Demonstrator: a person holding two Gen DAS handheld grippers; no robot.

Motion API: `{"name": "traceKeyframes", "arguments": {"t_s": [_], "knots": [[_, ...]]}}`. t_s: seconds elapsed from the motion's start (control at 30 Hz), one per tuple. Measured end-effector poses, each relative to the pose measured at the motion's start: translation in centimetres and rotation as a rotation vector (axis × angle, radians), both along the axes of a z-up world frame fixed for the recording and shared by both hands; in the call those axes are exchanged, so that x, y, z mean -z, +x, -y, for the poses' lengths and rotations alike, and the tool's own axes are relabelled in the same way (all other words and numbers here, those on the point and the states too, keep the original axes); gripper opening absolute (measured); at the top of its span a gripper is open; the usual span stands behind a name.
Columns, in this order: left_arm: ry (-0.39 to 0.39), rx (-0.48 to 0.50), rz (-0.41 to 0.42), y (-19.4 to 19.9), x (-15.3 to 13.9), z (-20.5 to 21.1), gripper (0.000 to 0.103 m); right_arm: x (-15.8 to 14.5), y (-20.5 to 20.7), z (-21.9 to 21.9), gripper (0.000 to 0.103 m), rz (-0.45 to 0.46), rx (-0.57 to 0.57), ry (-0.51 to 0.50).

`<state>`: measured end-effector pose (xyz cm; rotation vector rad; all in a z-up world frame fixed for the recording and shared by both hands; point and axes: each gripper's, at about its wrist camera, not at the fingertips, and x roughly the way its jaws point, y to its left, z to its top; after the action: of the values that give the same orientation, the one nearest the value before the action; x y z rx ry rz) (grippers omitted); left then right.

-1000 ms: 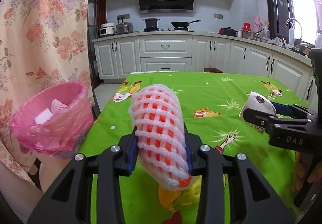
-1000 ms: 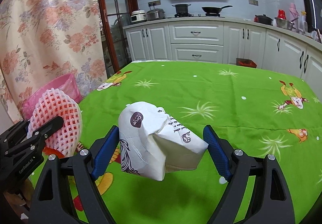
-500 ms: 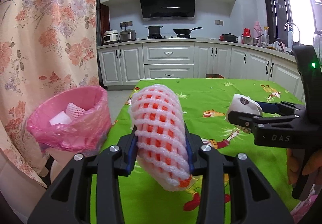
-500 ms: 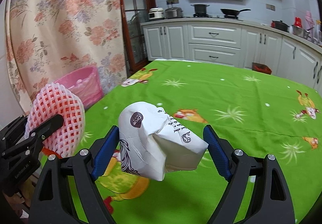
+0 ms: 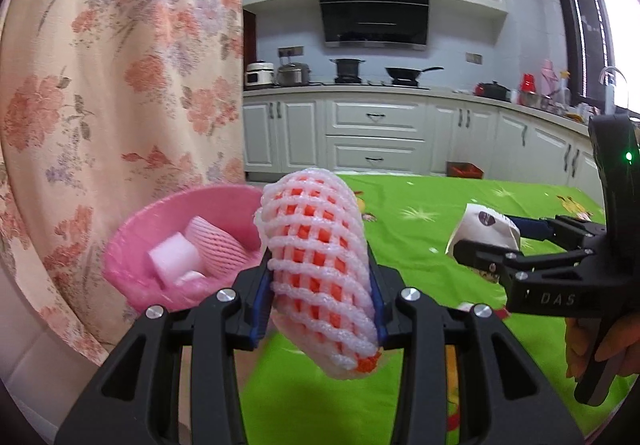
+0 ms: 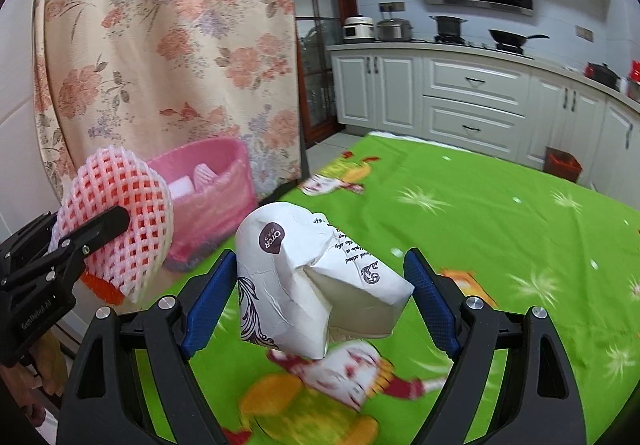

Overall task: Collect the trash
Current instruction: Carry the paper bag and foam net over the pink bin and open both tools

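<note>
- Left gripper (image 5: 320,285) clamped the foam fruit net (image 5: 316,261) near the pink bin (image 5: 132,241), off the table's (image 6: 500,213) corner
- Right gripper (image 6: 320,293) held the crumpled paper bag (image 6: 304,277) above the table

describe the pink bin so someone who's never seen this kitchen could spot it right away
Find the flowered curtain left of the green table. The bin stands at its foot, off the table's edge. It is the only pink tub, lined with a pink bag, with foam scraps inside.

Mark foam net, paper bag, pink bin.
foam net (image 5: 316,265), left wrist view, middle of mesh
paper bag (image 6: 304,277), right wrist view, crumpled front face
pink bin (image 6: 216,205), right wrist view, liner-covered side wall
</note>
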<state>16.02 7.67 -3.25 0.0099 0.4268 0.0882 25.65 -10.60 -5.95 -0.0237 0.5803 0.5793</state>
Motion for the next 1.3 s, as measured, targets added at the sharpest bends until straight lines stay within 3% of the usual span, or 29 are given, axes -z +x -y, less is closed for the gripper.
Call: {"name": "traceKeyframes", "arguments": {"t_s": [0.43,1.13,1.2,1.27,1.3], "knots": [[0.013,-0.128,0.031,3.4,-3.1,-7.0,0.038,-2.8,3.9,-7.7,0.080,0.041,-0.132,0.026],[-0.087,-0.264,-0.025,7.5,-1.1,-17.7,0.044,-3.4,9.8,-18.6,0.081,0.008,-0.289,0.032],[-0.090,-0.268,-0.039,8.0,-0.7,-18.1,0.050,-3.2,10.3,-19.2,0.081,-0.007,-0.308,0.041],[-0.100,-0.289,-0.046,8.1,-0.5,-18.5,0.067,-3.0,10.8,-19.5,0.085,-0.024,-0.315,0.059],[-0.112,-0.301,-0.036,7.8,-0.5,-18.6,0.070,-3.0,10.9,-19.3,0.085,-0.029,-0.309,0.071]]}}
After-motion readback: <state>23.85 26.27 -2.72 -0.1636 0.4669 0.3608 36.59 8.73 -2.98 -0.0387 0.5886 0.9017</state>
